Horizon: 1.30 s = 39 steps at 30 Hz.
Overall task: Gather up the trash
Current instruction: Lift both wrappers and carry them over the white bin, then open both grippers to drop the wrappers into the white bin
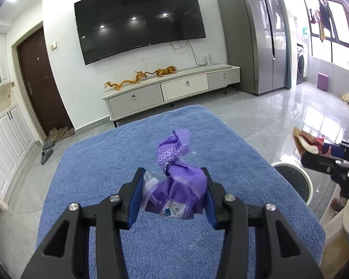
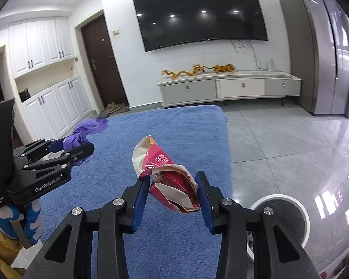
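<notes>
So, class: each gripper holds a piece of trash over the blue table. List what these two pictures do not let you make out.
- Bin: the right gripper covers part of it in the right wrist view, and its inside is too dark to read.
- Purple wrapper: print cut off by crumpling, left wrist view.
- Red packet: text too small.
- Left gripper: its fingers hide the wrapper's sides.
- Blue table: near edge hidden behind the grippers.

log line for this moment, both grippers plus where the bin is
left gripper: shut on purple wrapper | right gripper: shut on red snack bag | both above blue towel | trash bin: floor, right of towel
</notes>
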{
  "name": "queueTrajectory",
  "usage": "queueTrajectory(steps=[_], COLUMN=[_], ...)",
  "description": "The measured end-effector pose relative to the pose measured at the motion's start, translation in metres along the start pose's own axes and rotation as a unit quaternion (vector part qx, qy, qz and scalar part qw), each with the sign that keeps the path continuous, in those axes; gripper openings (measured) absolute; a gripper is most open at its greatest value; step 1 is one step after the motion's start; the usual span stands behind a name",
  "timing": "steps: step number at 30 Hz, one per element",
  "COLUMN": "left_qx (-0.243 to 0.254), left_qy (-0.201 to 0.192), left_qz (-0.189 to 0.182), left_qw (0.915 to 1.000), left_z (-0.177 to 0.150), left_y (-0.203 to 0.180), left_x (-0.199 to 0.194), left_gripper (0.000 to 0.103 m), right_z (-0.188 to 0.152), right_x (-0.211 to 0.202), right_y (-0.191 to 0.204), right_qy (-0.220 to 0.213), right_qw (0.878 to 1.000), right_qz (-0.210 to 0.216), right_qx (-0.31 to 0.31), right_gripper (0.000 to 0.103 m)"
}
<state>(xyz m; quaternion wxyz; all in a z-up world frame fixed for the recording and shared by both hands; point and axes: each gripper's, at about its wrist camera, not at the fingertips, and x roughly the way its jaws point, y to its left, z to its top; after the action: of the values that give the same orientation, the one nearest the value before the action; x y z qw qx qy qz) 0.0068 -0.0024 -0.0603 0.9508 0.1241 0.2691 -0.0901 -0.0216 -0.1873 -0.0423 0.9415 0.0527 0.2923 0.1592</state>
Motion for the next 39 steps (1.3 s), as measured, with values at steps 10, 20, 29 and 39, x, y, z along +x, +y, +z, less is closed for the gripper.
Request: queueTrajectory(steps=[10,20,29,39], left_qx=[0.051,0.111,0.155,0.131], left_qy=[0.003,0.006,0.033,0.112], left_qz=[-0.009,-0.039,-0.090,-0.193], left_qw=[0.9987,0.9930,0.9832,0.9660], left_z=[0.009,0.019,0.034,0.061], left_y=[-0.046,-0.104,-0.166,-0.229], left_x=[0.006,0.019,0.050,0.122], left_gripper=[0.043,0.043,0.043,0.045], right_z=[-0.015,-0.033,-0.054,-0.067], right_x=[-0.018,-0.028,-0.033,-0.018], right_y=[-0.034,-0.073,-0.129,-0.199], right_qy=[-0.009,-0.005,0.023,0.073], right_qw=[0.999,0.996,0.986,0.964], right_qz=[-0.028,-0.051,-0.107,-0.151], right_qx=[0.033,0.072,0.129,0.207], right_gripper=[0.038,0.038,0.038,0.038])
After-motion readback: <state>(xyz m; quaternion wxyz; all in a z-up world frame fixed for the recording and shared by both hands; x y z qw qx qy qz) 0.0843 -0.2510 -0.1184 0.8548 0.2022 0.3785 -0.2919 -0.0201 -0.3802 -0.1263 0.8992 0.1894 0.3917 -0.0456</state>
